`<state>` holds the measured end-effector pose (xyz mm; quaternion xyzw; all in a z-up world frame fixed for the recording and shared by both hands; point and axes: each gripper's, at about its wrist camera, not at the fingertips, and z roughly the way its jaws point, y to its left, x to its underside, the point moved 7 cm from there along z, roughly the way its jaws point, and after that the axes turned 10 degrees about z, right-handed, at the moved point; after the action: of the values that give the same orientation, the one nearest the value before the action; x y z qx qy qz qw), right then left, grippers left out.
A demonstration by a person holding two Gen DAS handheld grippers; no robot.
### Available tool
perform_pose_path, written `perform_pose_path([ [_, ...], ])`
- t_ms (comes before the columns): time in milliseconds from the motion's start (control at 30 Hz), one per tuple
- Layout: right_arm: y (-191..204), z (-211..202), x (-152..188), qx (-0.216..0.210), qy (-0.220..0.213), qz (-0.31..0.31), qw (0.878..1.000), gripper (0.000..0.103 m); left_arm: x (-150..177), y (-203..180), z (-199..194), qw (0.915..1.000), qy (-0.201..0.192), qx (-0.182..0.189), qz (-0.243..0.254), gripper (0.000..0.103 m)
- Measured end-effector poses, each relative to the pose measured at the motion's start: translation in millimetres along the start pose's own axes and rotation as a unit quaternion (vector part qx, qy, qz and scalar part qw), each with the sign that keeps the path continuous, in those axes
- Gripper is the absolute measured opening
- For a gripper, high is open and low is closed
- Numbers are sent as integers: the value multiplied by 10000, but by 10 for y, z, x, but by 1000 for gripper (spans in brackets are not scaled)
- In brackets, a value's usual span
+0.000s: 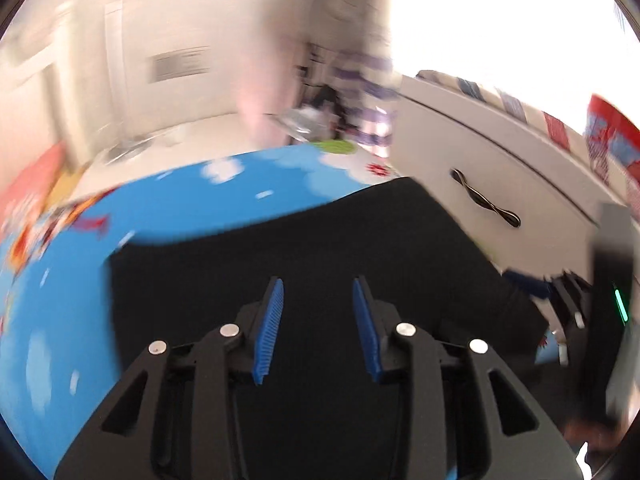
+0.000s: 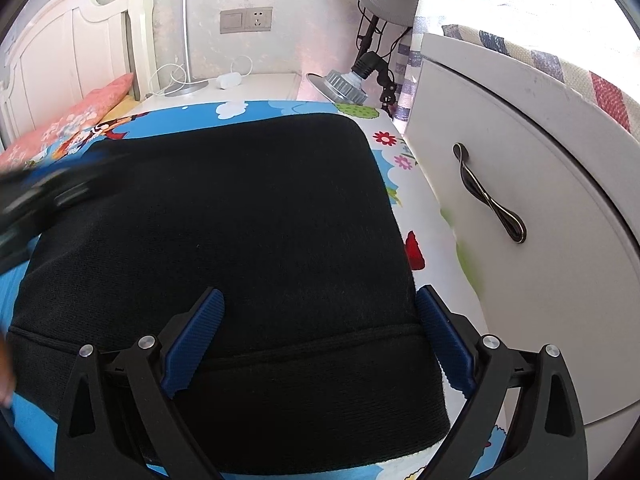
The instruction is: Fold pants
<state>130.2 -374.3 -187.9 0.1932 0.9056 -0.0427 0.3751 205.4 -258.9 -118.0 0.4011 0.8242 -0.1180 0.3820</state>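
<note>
The black pants (image 2: 240, 208) lie folded into a thick rectangle on a blue cartoon-print sheet (image 2: 24, 412). My right gripper (image 2: 320, 292) stands wide open low over their near end, with one blue pad over the cloth and the other by the right edge. In the left wrist view, which is blurred, the pants (image 1: 320, 240) fill the middle. My left gripper (image 1: 318, 282) hovers above them with a clear gap between its pads and nothing in it. The right gripper (image 1: 568, 292) shows at that view's right edge. The left gripper (image 2: 40, 196) is a dark smear at the pants' left side.
A white cabinet (image 2: 520, 140) with a dark curved handle (image 2: 488, 196) stands close along the bed's right side. Beyond the pants are a bedside table (image 2: 260, 80), a clamp lamp (image 2: 348, 80), a pink pillow (image 2: 72, 120) and the white headboard (image 2: 60, 48).
</note>
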Motion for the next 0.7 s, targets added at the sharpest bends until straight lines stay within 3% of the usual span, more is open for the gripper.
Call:
perform_pose_path([
  [133,-2,-2,-1,-2,33,22,10000,92,-434,-318,741,9966,635,401,341,36],
  [200,-13,10,0,23,49,42,10000,92,-518,-377,995,9942,901,292,515,45],
  [300,-28,20,-1,-31,90,113,9999,92,-640,-366,1027,9931,1010,100,582,59],
  [367,-38,-15,-18,-88,64,174,9998,92,-650,-335,833,9953,865,266,354,61],
  [400,-46,-48,-14,-89,61,216,9997,92,-638,-329,685,9961,763,325,306,70],
  [467,-69,-156,1,-37,77,323,9994,92,-522,-260,314,9981,580,98,164,88],
  [567,-105,-392,63,-78,139,618,9980,92,-284,-188,-165,9986,478,-240,-16,101],
  [667,-87,-640,187,-3,97,584,9982,92,89,-160,-697,9967,321,-736,-109,101],
  [700,-75,-693,227,-8,102,562,9984,92,197,-182,-820,9967,296,-738,-162,101],
])
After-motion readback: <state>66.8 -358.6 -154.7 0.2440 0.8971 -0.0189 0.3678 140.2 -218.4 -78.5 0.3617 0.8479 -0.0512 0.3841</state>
